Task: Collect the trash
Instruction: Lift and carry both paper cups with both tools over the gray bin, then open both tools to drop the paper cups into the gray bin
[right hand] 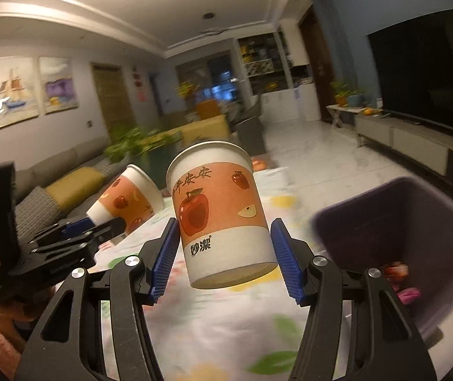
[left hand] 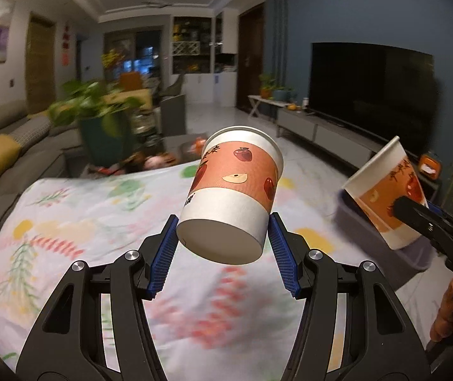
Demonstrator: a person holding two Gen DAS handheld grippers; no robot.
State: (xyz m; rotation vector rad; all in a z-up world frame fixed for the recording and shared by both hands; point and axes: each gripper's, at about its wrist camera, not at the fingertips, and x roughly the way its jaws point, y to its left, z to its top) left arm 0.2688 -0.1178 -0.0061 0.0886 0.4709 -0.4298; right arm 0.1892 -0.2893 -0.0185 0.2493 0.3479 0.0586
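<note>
1. Claws first: the left claw (left hand: 221, 241) is clamped on a paper cup (left hand: 231, 193), its blue pads pressed to the white band near the base, the cup tipped with its mouth up and away. The right claw (right hand: 225, 252) is closed the same way on a second paper cup (right hand: 221, 212), which stands nearly upright.
2. Beneath both spreads the tabletop (left hand: 77, 231) under a flowered cloth.
3. At the right edge of that cloth sits a purple bin (right hand: 423, 238), open, with a few wrappers already at the bottom.
4. What matters next, I'd judge: the bin lies right of both cups, and the right claw is much the nearer, almost beside the rim, so its cup should go in first, swung right and tipped over the opening.
</note>
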